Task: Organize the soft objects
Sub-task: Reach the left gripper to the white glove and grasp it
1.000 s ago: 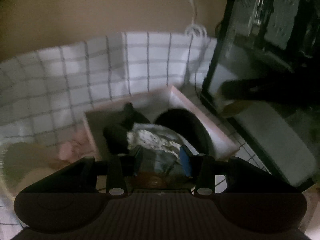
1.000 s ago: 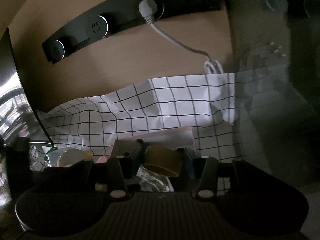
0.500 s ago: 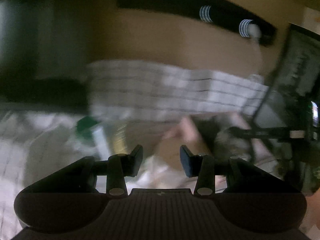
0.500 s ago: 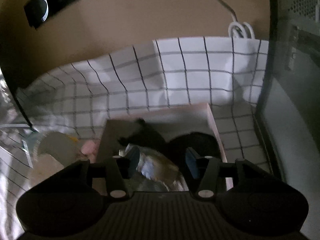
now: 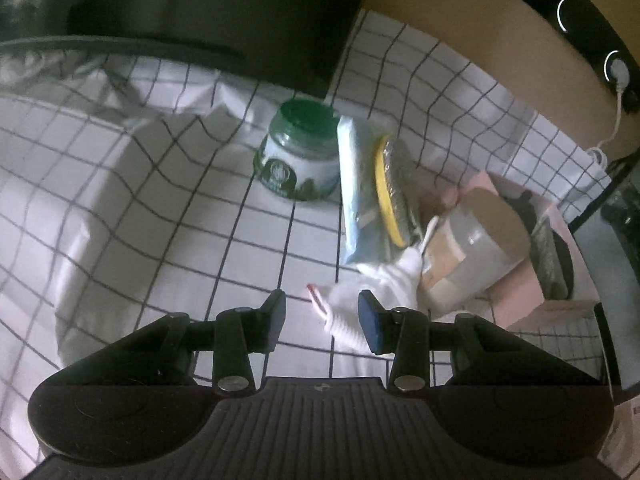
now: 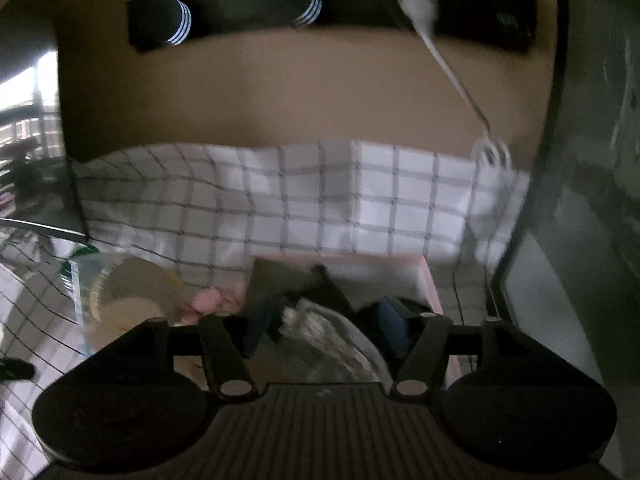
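Note:
In the left wrist view my left gripper (image 5: 322,320) hangs open just above a white sock (image 5: 344,300) lying crumpled on the checked cloth (image 5: 180,220); the sock sits between the fingers, nearer the right one, and no pad presses it. In the right wrist view my right gripper (image 6: 325,328) is over the pink box (image 6: 428,280). Its jaws are opening, and a silvery-grey crumpled bundle (image 6: 320,332) lies between and below them in the box, not gripped. Dark soft items (image 6: 320,280) lie behind it in the box.
A green-lidded jar (image 5: 298,164), a clear bag with a yellow-rimmed item (image 5: 372,200) and a tape roll (image 5: 476,248) stand between the sock and the pink box (image 5: 520,292). A small pink soft thing (image 6: 212,300) lies left of the box. A dark cabinet (image 6: 580,200) borders the right.
My left gripper let go of the silvery bundle in the box and swung left to the white sock. My right gripper moved over the box and its jaws widened.

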Demonstrator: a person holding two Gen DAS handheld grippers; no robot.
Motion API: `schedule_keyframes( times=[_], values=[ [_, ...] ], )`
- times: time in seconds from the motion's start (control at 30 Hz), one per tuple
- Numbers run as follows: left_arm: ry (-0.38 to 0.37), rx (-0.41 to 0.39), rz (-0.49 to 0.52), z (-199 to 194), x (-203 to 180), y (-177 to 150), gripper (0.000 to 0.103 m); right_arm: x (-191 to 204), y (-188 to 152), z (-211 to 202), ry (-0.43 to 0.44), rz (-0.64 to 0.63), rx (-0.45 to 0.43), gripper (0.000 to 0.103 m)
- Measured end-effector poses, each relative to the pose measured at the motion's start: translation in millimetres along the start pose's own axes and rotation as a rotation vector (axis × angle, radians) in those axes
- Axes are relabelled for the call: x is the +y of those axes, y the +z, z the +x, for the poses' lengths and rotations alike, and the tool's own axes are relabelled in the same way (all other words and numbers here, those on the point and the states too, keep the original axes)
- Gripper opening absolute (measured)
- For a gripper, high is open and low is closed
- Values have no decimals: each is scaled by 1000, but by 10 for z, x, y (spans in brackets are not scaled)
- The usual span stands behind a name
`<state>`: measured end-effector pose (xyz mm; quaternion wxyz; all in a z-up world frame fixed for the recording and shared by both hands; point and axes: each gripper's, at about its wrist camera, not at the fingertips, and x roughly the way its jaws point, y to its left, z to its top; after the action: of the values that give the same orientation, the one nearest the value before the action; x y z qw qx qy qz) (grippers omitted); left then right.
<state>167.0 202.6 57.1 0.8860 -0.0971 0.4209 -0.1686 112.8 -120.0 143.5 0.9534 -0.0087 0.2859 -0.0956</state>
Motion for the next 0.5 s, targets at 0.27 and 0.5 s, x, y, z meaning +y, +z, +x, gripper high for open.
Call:
schedule_keyframes(
  times=[0.27,0.5],
  values=[
    [-35,-8,-18,65,176,18,44,685,-99,-218,111,-138,-11,73],
    [-105,-52,-16,96,208,181,44,1099,-333,-277,176,-230,51,73]
  ],
)
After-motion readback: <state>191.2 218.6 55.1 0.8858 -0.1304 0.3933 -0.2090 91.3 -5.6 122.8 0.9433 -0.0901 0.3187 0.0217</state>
